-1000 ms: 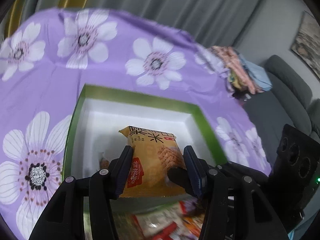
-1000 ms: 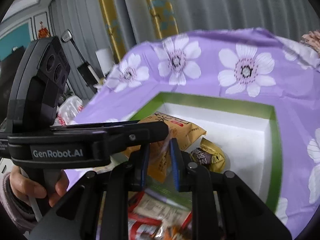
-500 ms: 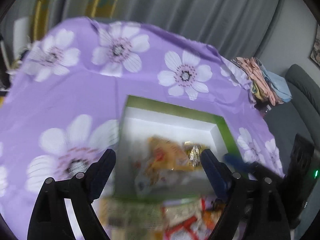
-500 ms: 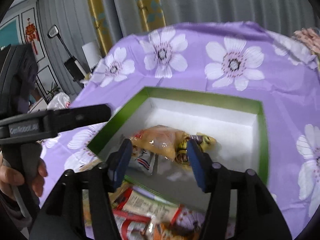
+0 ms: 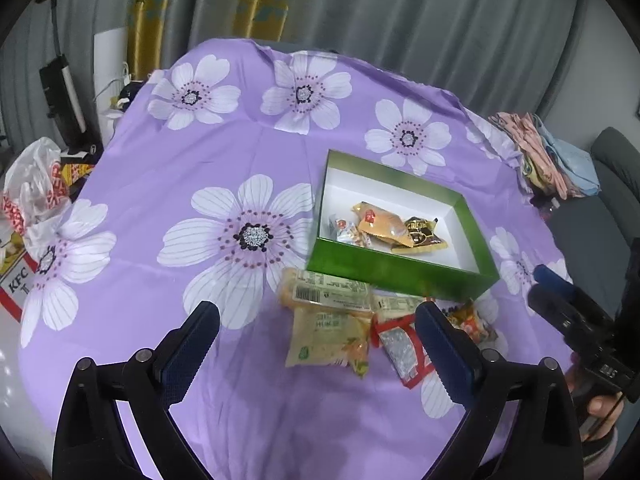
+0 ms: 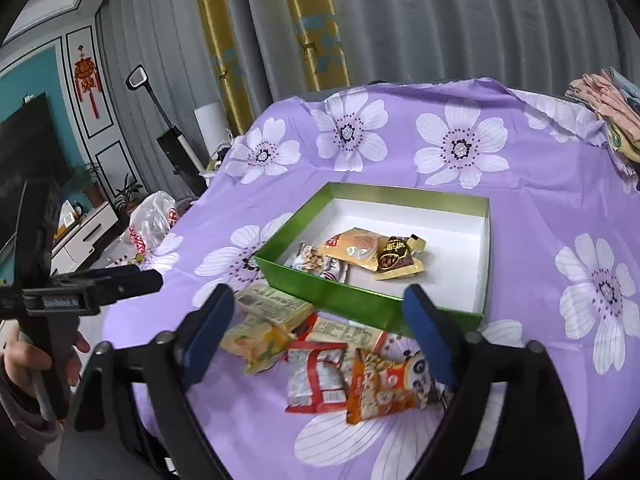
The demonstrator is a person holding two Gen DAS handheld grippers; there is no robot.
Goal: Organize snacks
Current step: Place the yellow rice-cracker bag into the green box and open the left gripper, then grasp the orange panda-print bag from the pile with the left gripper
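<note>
Three snack packets are lying inside the green box (image 6: 360,294): an orange packet (image 6: 354,249) in the middle, a brown-and-gold packet (image 6: 396,258) touching its right side, and a small pale packet (image 6: 310,260) at its left, against the near wall. All three are sitting in the near-left part of the white floor; the far and right parts are showing bare.

Several more packets are waiting outside, just in front of the near wall on the purple flowered cloth (image 6: 560,208): a pale flat packet with a barcode (image 5: 328,290) nearest the box, a yellow-green packet (image 5: 328,340) in front of it, a red-and-white packet (image 6: 316,376) beside that, and an orange cartoon packet (image 6: 380,388) at the right of the heap.

Both grippers are hanging above this heap with nothing between their blue pads. The left gripper (image 5: 316,356) has just been opening and its fingers are standing wide apart over the yellow-green packet. The right gripper (image 6: 320,332) has likewise just been opening, fingers wide apart, framing the red-and-white and cartoon packets.

Step in hand, as I read it: a drop into the box is finishing and the next pick is starting.

Next move likely calls for lowering one gripper onto a single packet of the heap. The packets are overlapping, so the fingers will need to straddle one edge only, then close, lift and carry over the near wall toward the bare part of the box.
</note>
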